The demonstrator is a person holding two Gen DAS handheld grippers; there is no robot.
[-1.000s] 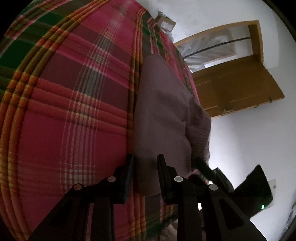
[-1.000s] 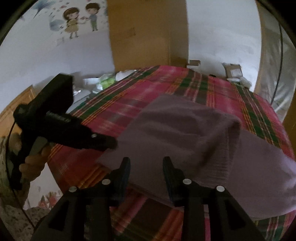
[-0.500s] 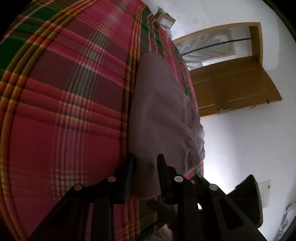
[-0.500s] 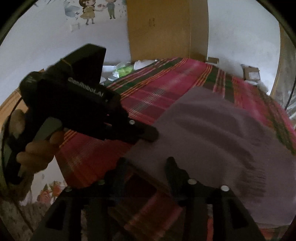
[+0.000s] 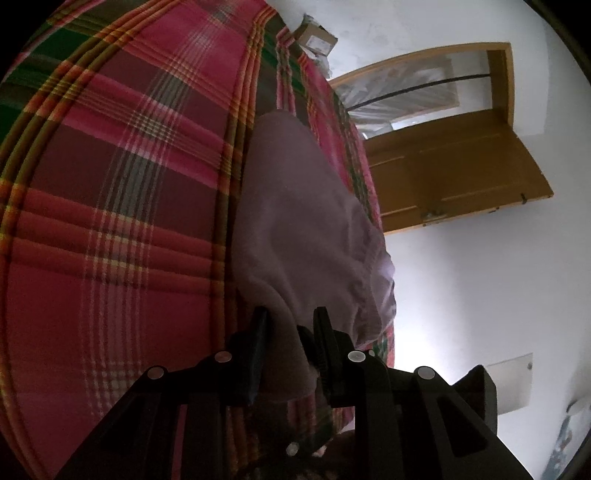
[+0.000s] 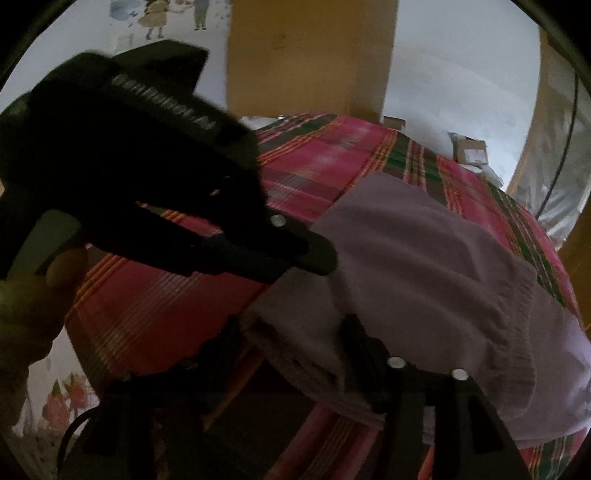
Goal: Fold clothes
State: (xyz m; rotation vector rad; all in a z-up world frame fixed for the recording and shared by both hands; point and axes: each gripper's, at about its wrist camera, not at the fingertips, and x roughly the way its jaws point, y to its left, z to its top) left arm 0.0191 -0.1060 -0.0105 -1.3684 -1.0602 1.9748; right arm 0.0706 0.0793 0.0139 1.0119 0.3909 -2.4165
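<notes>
On the plaid bedspread (image 5: 110, 206) lies a lilac sweater (image 5: 295, 221), its near edge bunched between the narrowly parted fingers of the left gripper (image 5: 290, 325) and the wider-spread fingers of the right gripper (image 6: 291, 336).

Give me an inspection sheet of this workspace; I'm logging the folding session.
Surface: plaid bedspread, red, pink and green.
Job's things: purple sweater lying at the bed's near edge, ribbed hem showing.
Clutter: cardboard boxes beyond the far end.
Grippers: left gripper has sweater cloth between its fingers; right gripper straddles the sweater's near edge, blurred.
Cables: black cable hanging at the right.
Surroundings: wooden door, wardrobe, wall stickers.
</notes>
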